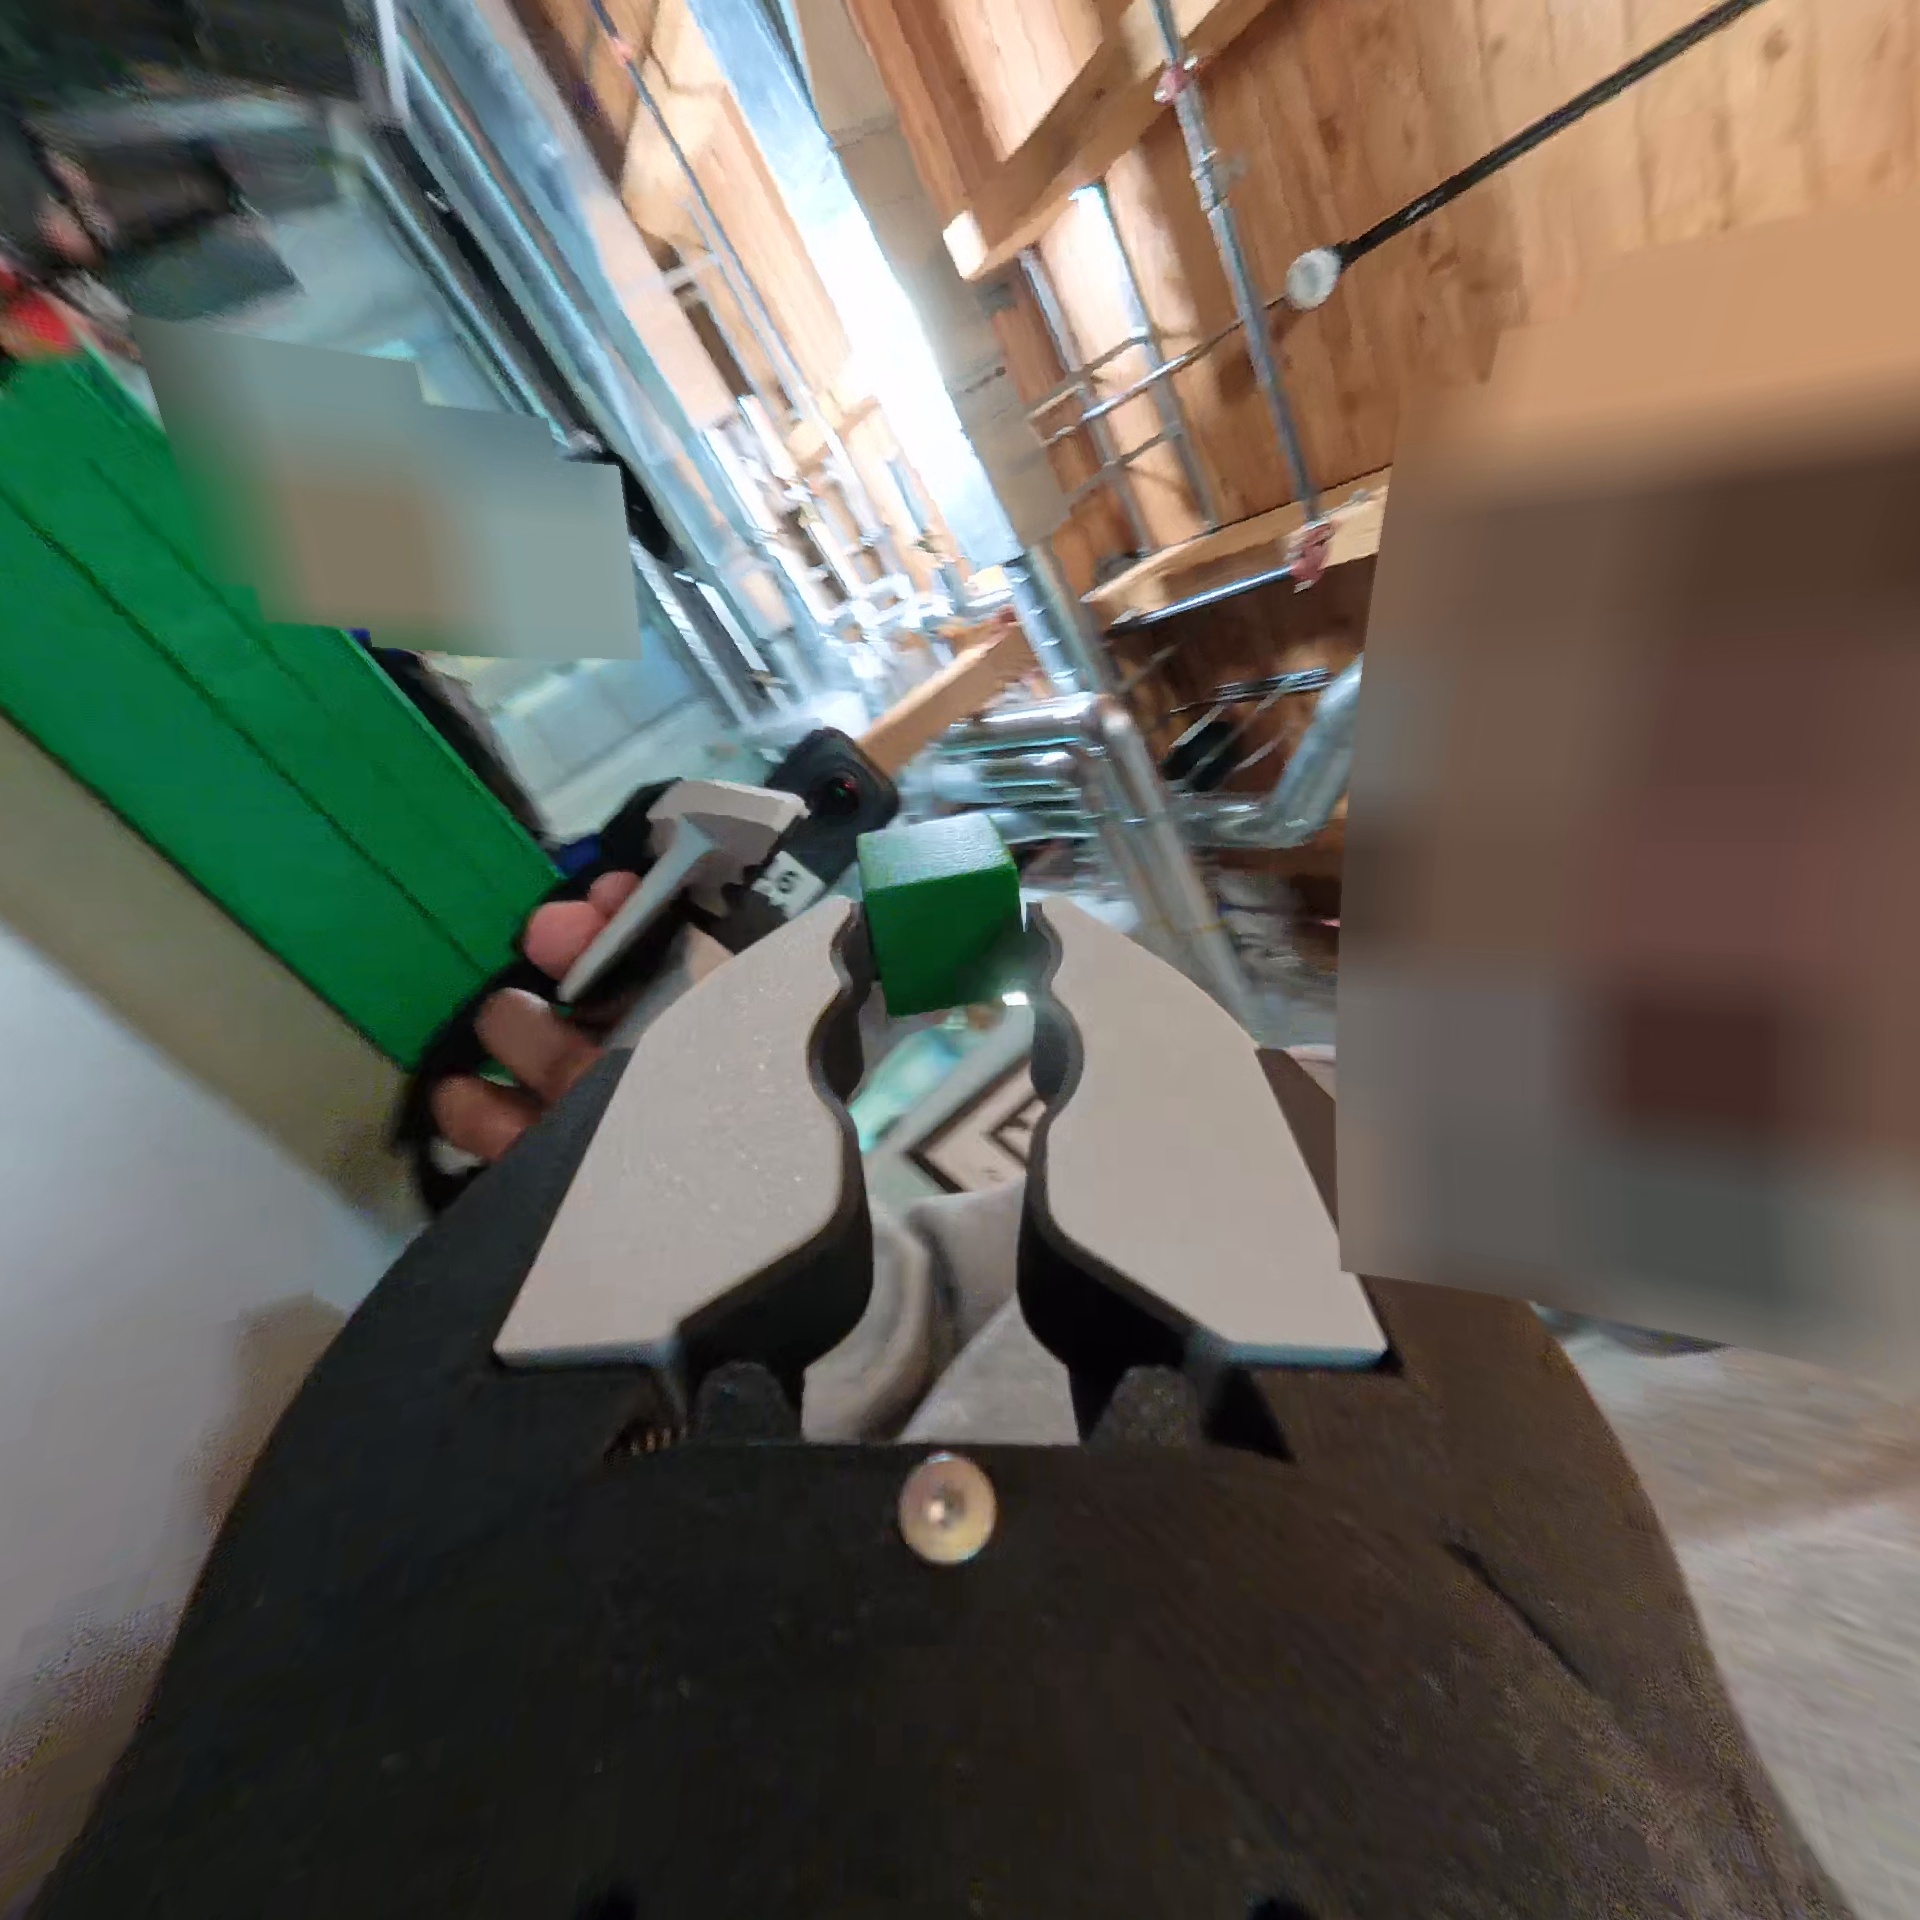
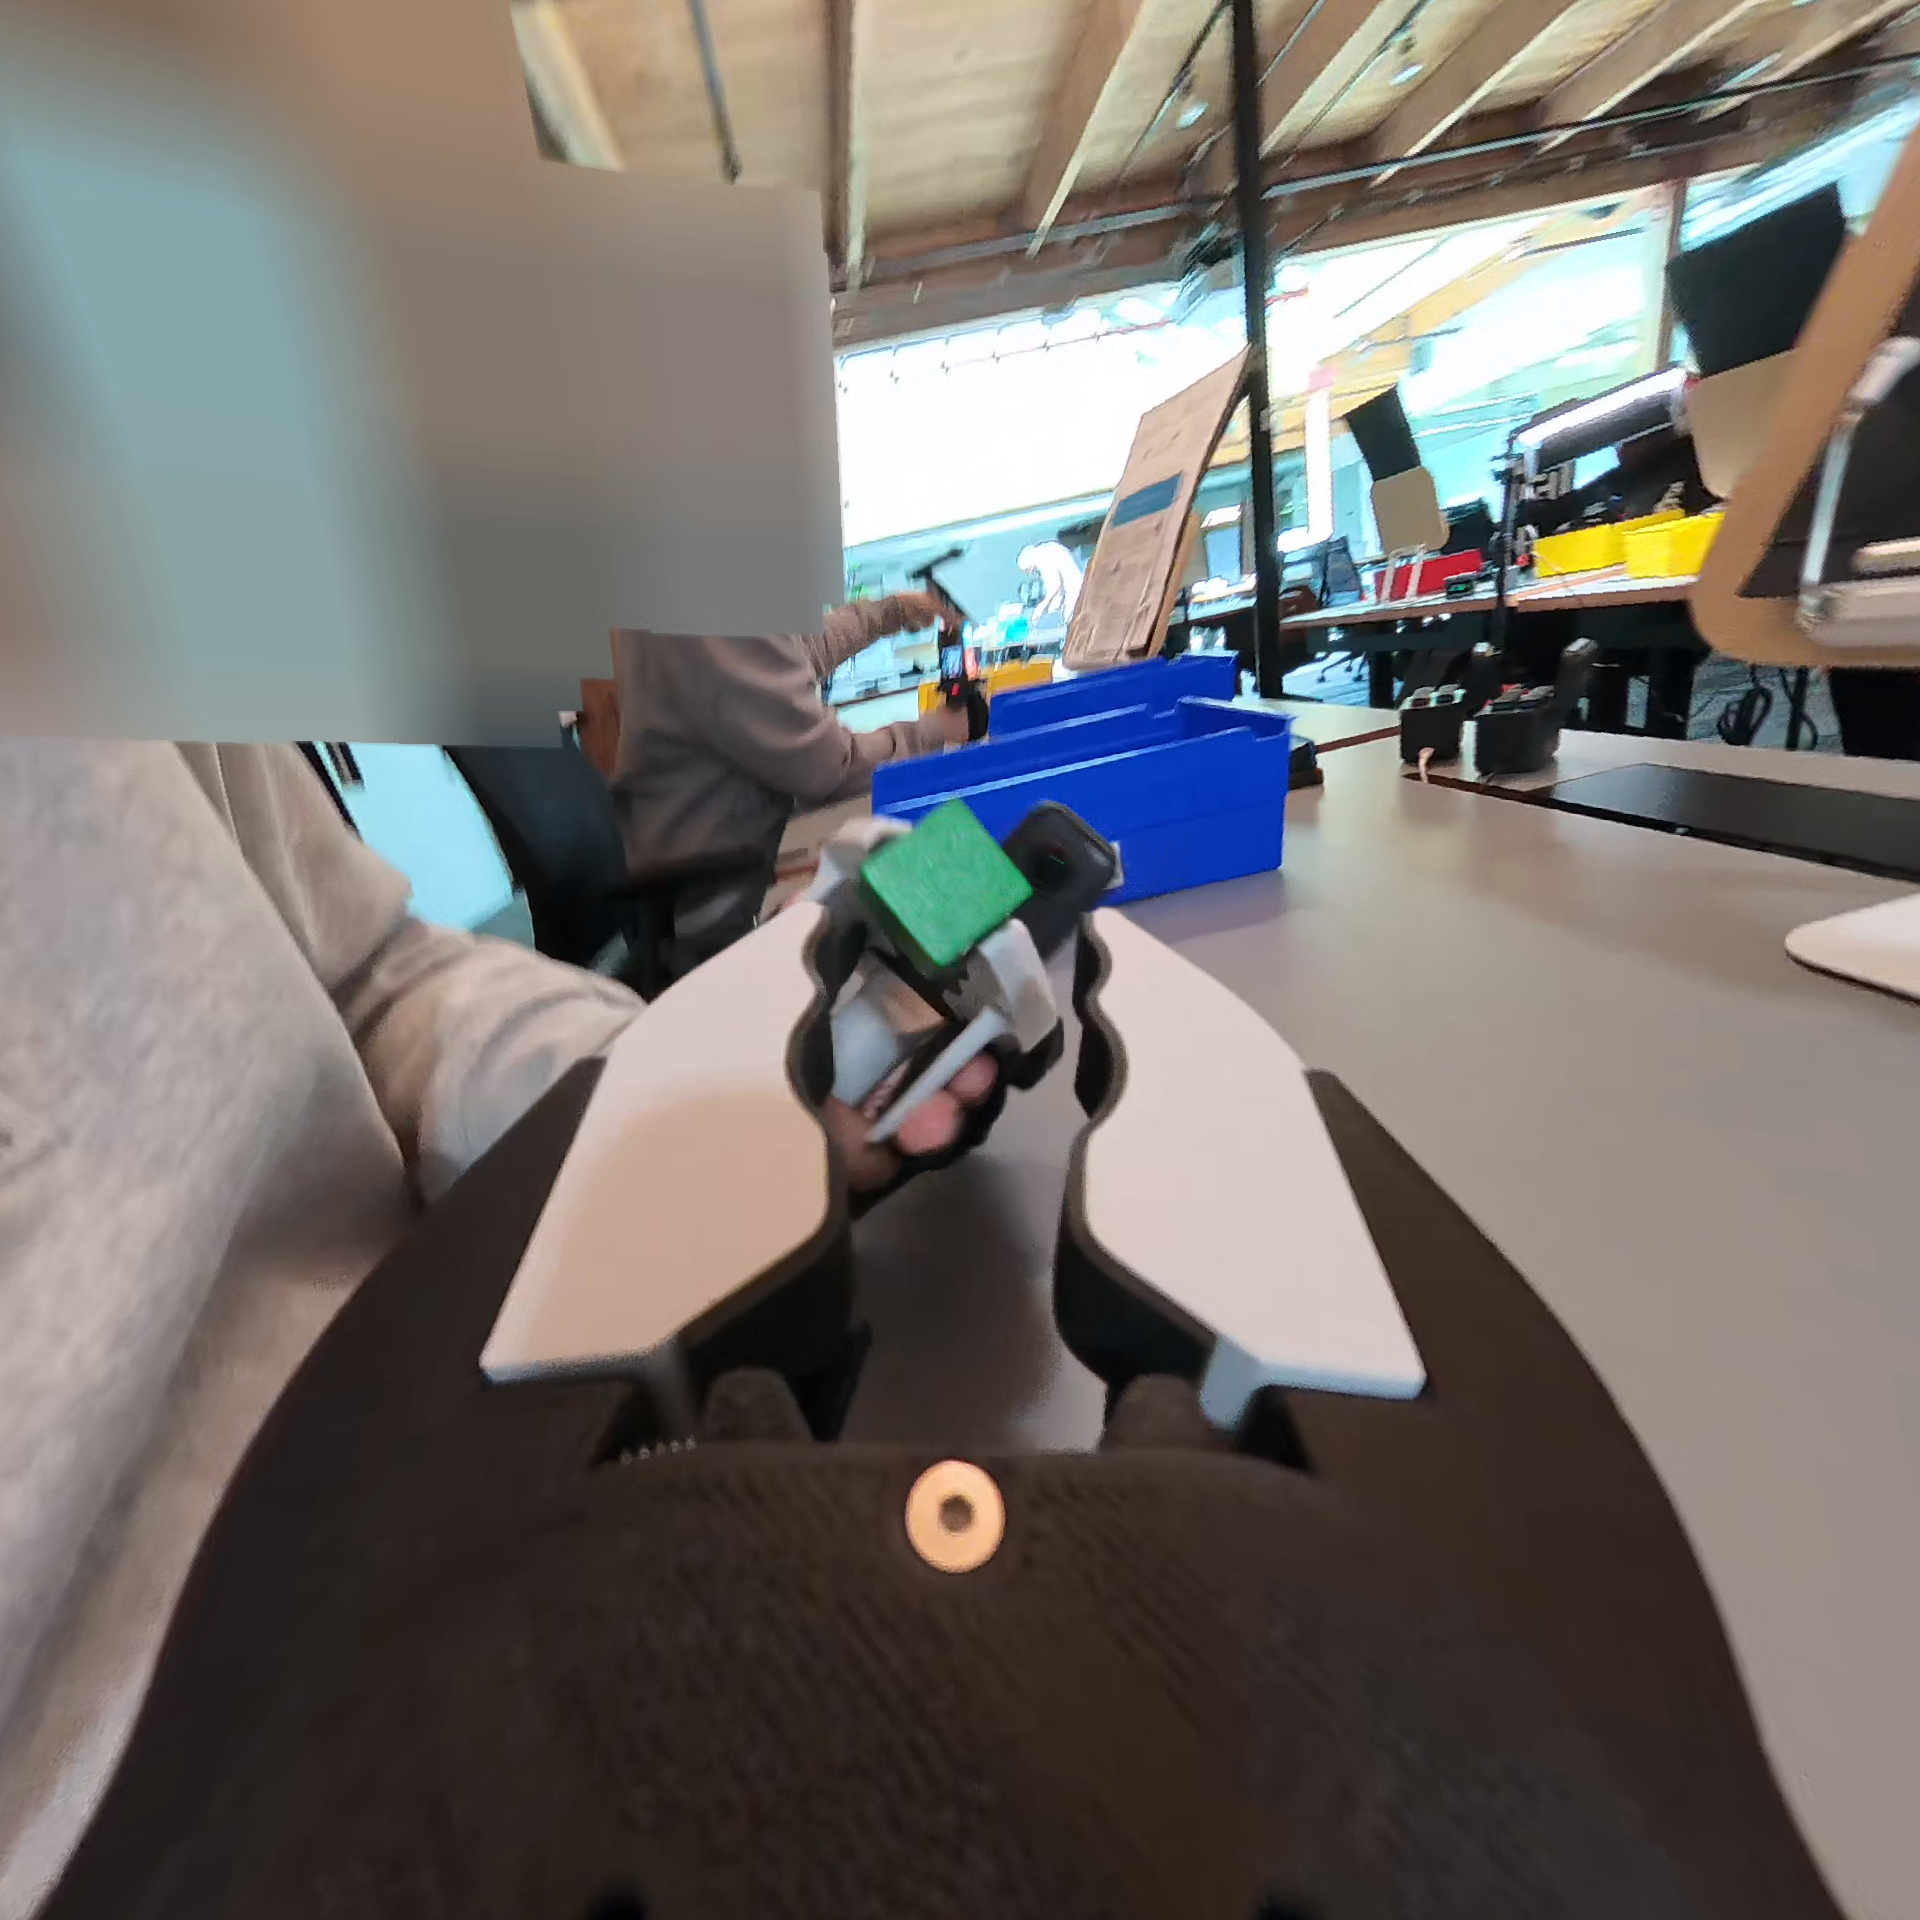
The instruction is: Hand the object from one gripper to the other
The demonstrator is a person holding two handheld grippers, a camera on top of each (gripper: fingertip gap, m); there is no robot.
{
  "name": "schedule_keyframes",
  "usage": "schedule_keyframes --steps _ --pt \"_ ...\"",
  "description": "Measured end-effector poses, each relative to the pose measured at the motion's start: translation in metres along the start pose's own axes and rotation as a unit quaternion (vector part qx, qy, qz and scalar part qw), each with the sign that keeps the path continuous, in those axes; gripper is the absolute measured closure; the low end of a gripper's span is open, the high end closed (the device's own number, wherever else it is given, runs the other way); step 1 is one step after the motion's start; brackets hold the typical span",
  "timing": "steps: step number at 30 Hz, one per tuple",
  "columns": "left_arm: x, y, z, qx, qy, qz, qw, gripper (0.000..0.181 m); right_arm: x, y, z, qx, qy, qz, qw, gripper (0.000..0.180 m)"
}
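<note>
- The green cube [image 1: 935, 914] is held off the worktop [image 2: 1507, 1039], pinched at the very tips of the left hand-held gripper [image 1: 945, 925], with much of it sticking out past them.
- A firm squeeze should be kept on the left side until the other side has closed; with so shallow a hold, a slip looks likely.
- The right hand-held gripper [image 2: 956, 925] is held wide apart and empty, with the cube just ahead of its tips and not yet between them.
- It should be brought forward so that the free faces of the cube are taken, clear of the left fingers.
- Closing should be done squarely on flat faces; the cube appears tilted in the right wrist view, so some wrist roll is probably needed.
- The blue bin [image 2: 1143, 790] behind is not involved.
</note>
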State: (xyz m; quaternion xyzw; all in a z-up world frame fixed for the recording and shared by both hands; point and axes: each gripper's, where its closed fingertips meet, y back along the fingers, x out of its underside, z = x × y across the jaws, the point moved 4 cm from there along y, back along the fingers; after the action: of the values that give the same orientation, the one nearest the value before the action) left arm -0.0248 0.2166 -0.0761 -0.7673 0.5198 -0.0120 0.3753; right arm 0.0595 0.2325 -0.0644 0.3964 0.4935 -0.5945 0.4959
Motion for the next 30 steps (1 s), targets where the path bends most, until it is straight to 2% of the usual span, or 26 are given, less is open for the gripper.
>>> schedule_keyframes --steps 3,7,10,19,23,30 --pt "-0.006 0.004 0.002 -0.089 -0.120 0.021 0.989 0.154 -0.003 0.004 -0.007 0.011 -0.054 -0.016 0.998 0.133" --pt "-0.005 0.005 0.003 -0.181 -0.269 0.097 0.941 0.154 0.003 0.005 -0.014 0.005 -0.159 -0.007 0.987 0.131" --pt "0.000 0.005 0.006 -0.215 -0.326 0.140 0.910 0.154 0.006 0.005 -0.016 0.008 -0.163 0.000 0.987 0.132" --pt "0.005 0.004 0.005 -0.207 -0.339 0.171 0.901 0.154 0.021 -0.003 -0.009 -0.008 -0.127 0.061 0.990 0.142" --pt "0.008 0.006 0.005 -0.209 -0.353 0.199 0.890 0.154 0.019 -0.002 -0.010 -0.012 -0.128 0.052 0.990 0.143" --pt "0.015 0.005 0.007 -0.198 -0.343 0.221 0.891 0.154 0.023 -0.006 -0.003 -0.045 -0.140 0.063 0.987 0.152"
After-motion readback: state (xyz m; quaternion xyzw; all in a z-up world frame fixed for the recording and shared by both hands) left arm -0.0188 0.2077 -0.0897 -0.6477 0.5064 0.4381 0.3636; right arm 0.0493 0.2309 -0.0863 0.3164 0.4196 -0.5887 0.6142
